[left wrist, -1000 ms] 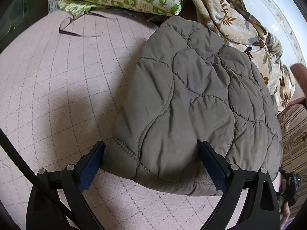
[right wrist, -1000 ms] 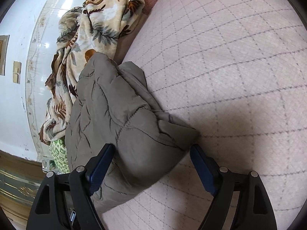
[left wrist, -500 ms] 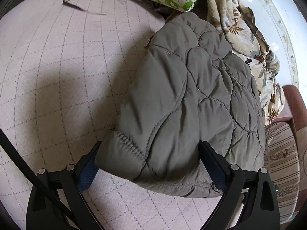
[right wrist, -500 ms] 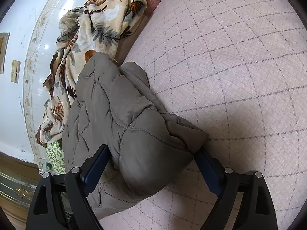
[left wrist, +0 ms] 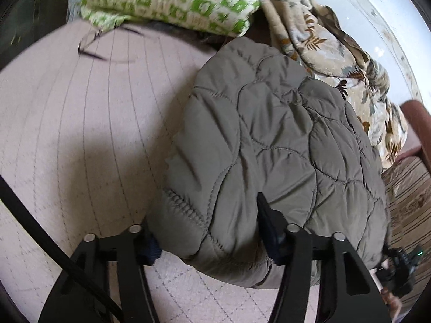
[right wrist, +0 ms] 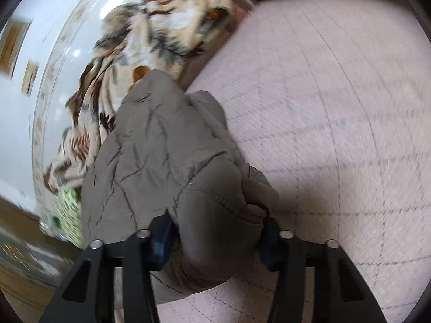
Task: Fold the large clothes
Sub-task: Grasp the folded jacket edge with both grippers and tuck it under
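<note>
A grey-olive quilted jacket point(left wrist: 269, 140) lies folded in a thick bundle on a pink quilted bed cover point(left wrist: 80, 140). My left gripper point(left wrist: 207, 234) is shut on the jacket's near corner, its jaws squeezing the padded edge. In the right wrist view the same jacket point(right wrist: 161, 156) fills the lower left. My right gripper point(right wrist: 215, 234) is shut on its other near corner, with the fabric bunched between the jaws. The right wrist view is blurred by motion.
A green and white patterned cloth point(left wrist: 167, 2) and a beige leaf-print blanket point(left wrist: 336, 53) lie behind the jacket, the blanket also in the right wrist view point(right wrist: 150, 53). Thin dark glasses point(left wrist: 91, 45) lie on the cover. A striped cushion point(left wrist: 409, 188) sits right.
Both grippers have closed from open onto the jacket's near corners, pinching the padded fabric. The right wrist view has swung and blurred, and the jacket edge has bunched up.
</note>
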A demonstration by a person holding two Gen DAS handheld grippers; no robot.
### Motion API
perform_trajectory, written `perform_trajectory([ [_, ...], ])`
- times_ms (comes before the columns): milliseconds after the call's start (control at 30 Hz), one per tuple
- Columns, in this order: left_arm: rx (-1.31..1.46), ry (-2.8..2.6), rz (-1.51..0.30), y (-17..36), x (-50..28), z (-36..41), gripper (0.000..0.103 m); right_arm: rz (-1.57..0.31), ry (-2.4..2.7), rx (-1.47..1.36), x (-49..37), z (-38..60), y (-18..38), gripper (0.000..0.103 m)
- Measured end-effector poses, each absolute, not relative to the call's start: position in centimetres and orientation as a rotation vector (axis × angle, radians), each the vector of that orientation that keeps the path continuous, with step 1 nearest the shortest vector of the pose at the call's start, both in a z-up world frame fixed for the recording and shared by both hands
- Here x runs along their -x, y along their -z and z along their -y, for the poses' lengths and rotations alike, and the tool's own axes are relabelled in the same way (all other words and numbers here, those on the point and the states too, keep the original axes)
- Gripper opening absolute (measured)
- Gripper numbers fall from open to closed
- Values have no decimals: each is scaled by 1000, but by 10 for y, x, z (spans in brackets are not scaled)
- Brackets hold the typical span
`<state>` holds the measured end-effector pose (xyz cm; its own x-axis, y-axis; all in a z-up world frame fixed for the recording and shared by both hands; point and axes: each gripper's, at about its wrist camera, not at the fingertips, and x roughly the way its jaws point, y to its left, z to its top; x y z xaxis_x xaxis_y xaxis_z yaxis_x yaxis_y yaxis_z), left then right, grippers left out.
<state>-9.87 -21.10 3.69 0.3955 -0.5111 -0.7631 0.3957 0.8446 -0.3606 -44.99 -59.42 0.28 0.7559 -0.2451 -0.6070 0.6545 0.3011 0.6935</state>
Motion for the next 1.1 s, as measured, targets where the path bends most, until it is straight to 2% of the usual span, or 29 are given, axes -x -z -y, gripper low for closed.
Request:
perform_trajectory([
  [133, 38, 564, -947, -44, 105, 219, 49, -463, 654, -966, 440, 583, -22, 40],
  [433, -108, 528, -825, -58, 118, 231, 41, -520, 695, -651, 424, 560, -54, 30],
  [600, -160, 514, -787, -61, 124, 235, 39, -565, 753, -448, 413, 540, -68, 29],
  [1100, -165, 513, -717, -90, 139, 226, 38, -523, 750, -337, 420, 519, -97, 28],
])
